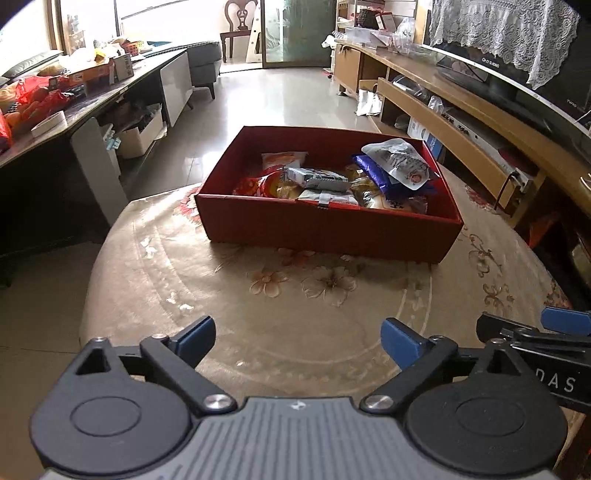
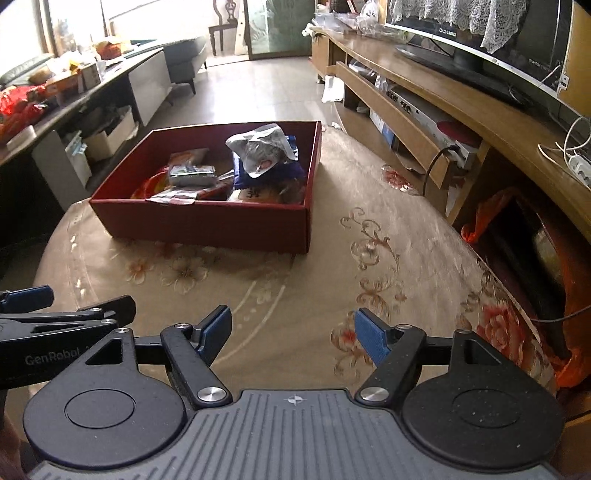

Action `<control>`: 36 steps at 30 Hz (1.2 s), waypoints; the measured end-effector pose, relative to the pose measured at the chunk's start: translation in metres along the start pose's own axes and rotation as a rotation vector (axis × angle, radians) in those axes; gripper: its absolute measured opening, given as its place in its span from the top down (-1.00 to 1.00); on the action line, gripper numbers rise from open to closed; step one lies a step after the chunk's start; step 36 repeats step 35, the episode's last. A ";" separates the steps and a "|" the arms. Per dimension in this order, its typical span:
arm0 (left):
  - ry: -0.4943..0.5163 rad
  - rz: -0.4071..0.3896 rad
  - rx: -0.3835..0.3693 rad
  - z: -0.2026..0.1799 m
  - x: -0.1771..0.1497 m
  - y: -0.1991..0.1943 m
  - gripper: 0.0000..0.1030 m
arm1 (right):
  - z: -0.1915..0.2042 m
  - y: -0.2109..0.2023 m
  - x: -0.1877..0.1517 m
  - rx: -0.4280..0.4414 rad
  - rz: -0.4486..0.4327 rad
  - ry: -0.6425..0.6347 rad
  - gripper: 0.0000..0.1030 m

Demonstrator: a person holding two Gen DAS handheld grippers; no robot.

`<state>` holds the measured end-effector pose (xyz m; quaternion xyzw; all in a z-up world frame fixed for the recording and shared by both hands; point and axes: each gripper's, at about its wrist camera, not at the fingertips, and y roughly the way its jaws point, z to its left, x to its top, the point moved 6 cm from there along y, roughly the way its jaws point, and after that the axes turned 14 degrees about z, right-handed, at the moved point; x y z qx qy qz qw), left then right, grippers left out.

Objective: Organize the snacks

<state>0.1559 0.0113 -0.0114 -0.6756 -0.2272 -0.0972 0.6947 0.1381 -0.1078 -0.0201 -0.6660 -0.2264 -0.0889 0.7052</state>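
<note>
A red cardboard box (image 1: 325, 227) stands on the far side of a round table with a floral cloth (image 1: 295, 314); it also shows in the right wrist view (image 2: 207, 225). Several snack packets lie inside it, among them a silver-white pouch (image 1: 400, 160) on a blue bag (image 1: 373, 170), also seen in the right wrist view as pouch (image 2: 264, 149). My left gripper (image 1: 298, 341) is open and empty, low over the near part of the table. My right gripper (image 2: 293, 334) is open and empty beside it; its fingers (image 1: 565, 320) show at the left view's right edge.
A long wooden TV cabinet (image 2: 461, 99) with a television (image 2: 480, 33) runs along the right. A dark low table (image 1: 74, 99) piled with goods stands at the left. An orange bag (image 2: 487, 218) sits on the floor right of the round table. Tiled floor lies beyond the box.
</note>
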 end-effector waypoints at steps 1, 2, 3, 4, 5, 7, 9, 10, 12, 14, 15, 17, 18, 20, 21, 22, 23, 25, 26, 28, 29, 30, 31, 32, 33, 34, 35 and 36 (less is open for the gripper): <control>0.001 -0.004 -0.001 0.000 -0.002 -0.002 -0.93 | 0.000 -0.001 -0.002 0.001 -0.001 0.001 -0.54; 0.002 -0.008 0.000 0.000 -0.004 -0.003 -0.94 | 0.000 -0.002 -0.004 0.001 -0.003 0.001 -0.54; 0.003 -0.012 0.002 0.000 -0.006 -0.005 -0.95 | 0.000 -0.003 -0.006 0.003 -0.004 0.002 -0.54; 0.001 -0.015 0.004 0.001 -0.007 -0.006 -0.95 | 0.000 -0.004 -0.008 0.005 -0.004 0.003 -0.54; -0.001 -0.016 0.005 0.001 -0.009 -0.007 -0.96 | 0.000 -0.005 -0.010 0.007 -0.005 0.004 -0.54; -0.010 -0.015 -0.003 0.002 -0.011 -0.009 -0.96 | 0.000 -0.007 -0.012 0.009 -0.008 0.005 -0.54; -0.019 -0.022 -0.023 0.003 -0.014 -0.011 -0.98 | 0.000 -0.008 -0.015 0.011 -0.010 0.007 -0.54; -0.026 -0.027 -0.035 0.004 -0.015 -0.013 -0.99 | 0.000 -0.009 -0.016 0.011 -0.009 0.007 -0.54; -0.031 -0.040 -0.042 0.004 -0.018 -0.016 -1.00 | 0.001 -0.009 -0.018 0.009 -0.006 0.004 -0.54; -0.027 -0.053 -0.038 0.003 -0.019 -0.018 -1.00 | 0.001 -0.009 -0.020 0.010 -0.007 0.003 -0.54; -0.025 -0.055 -0.036 0.003 -0.019 -0.018 -1.00 | 0.000 -0.010 -0.021 0.011 -0.008 0.003 -0.54; -0.026 -0.056 -0.036 0.003 -0.020 -0.018 -1.00 | 0.000 -0.010 -0.021 0.011 -0.008 0.002 -0.54; -0.026 -0.060 -0.034 0.002 -0.020 -0.019 -1.00 | 0.000 -0.010 -0.022 0.011 -0.008 0.002 -0.54; -0.025 -0.067 -0.026 0.002 -0.020 -0.020 -1.00 | 0.001 -0.010 -0.022 0.012 -0.008 0.001 -0.53; -0.025 -0.071 -0.023 0.002 -0.020 -0.021 -1.00 | 0.001 -0.010 -0.022 0.012 -0.007 0.000 -0.53; -0.025 -0.075 -0.022 0.002 -0.020 -0.021 -1.00 | 0.001 -0.010 -0.022 0.014 -0.007 -0.001 -0.54; -0.026 -0.077 -0.021 0.002 -0.020 -0.021 -1.00 | 0.001 -0.011 -0.022 0.016 -0.008 -0.002 -0.54; -0.023 -0.083 -0.017 0.002 -0.021 -0.022 -1.00 | 0.001 -0.011 -0.022 0.018 -0.009 -0.004 -0.54; -0.022 -0.084 -0.015 0.002 -0.021 -0.022 -1.00 | 0.001 -0.011 -0.023 0.019 -0.009 -0.005 -0.54; -0.020 -0.086 -0.013 0.002 -0.022 -0.023 -1.00 | 0.001 -0.011 -0.023 0.019 -0.008 -0.006 -0.54; -0.020 -0.089 -0.011 0.002 -0.022 -0.023 -1.00 | 0.001 -0.011 -0.023 0.020 -0.008 -0.006 -0.54; -0.018 -0.092 -0.008 0.001 -0.023 -0.024 -1.00 | 0.001 -0.011 -0.023 0.021 -0.008 -0.006 -0.54; -0.015 -0.093 -0.005 0.001 -0.023 -0.024 -1.00 | 0.002 -0.011 -0.023 0.022 -0.008 -0.007 -0.55; -0.014 -0.095 -0.003 0.001 -0.024 -0.025 -1.00 | 0.002 -0.011 -0.023 0.022 -0.008 -0.007 -0.55; -0.014 -0.096 0.000 0.001 -0.024 -0.025 -1.00 | 0.001 -0.011 -0.023 0.022 -0.008 -0.008 -0.55; -0.013 -0.095 0.003 0.001 -0.024 -0.025 -1.00 | 0.002 -0.011 -0.023 0.023 -0.008 -0.006 -0.55; -0.014 -0.093 0.008 0.001 -0.025 -0.025 -1.00 | 0.002 -0.011 -0.023 0.023 -0.008 -0.006 -0.55; -0.014 -0.093 0.008 0.001 -0.025 -0.025 -1.00 | 0.002 -0.011 -0.023 0.023 -0.008 -0.006 -0.55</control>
